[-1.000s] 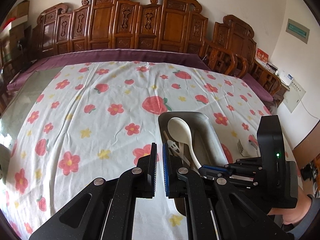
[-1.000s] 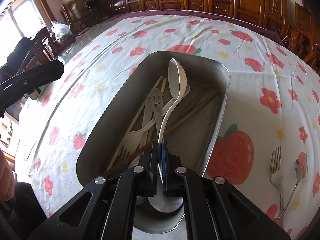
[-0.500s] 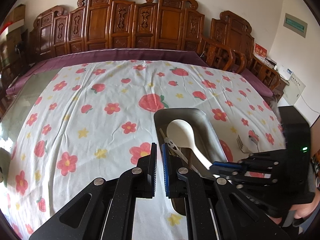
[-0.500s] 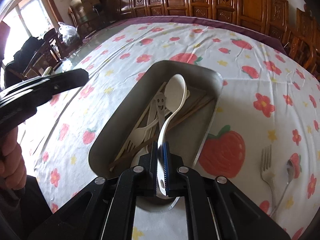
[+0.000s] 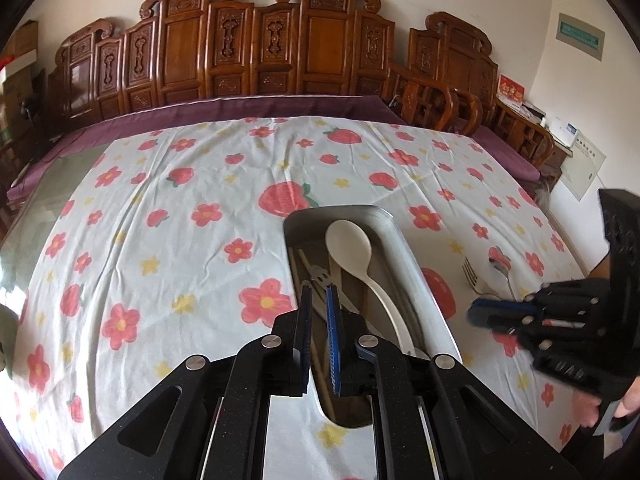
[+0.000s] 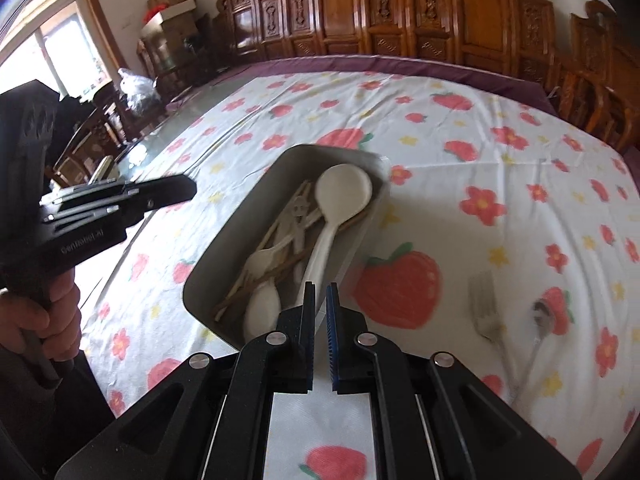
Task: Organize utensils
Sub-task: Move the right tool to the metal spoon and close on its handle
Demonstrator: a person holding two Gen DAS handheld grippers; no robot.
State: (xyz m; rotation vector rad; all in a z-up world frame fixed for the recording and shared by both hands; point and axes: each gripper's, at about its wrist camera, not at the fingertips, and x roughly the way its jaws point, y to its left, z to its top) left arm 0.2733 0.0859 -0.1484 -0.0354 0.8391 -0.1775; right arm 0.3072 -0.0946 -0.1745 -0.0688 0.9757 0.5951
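Observation:
A grey metal tray holds a large white spoon, wooden chopsticks, a smiley-face utensil and pale plastic cutlery. A metal fork and metal spoon lie on the cloth right of the tray. My right gripper hangs near the tray's near right corner, jaws a narrow gap apart and empty; it also shows in the left wrist view. My left gripper is above the tray's near left edge, narrowly parted and empty.
The table carries a white cloth printed with flowers and strawberries. Carved wooden chairs line the far side. Glass tabletop shows bare at the left. A hand holds the left gripper left of the tray.
My right gripper let go of the white spoon, which now lies in the tray, and pulled back toward the right. The left gripper stayed almost still.

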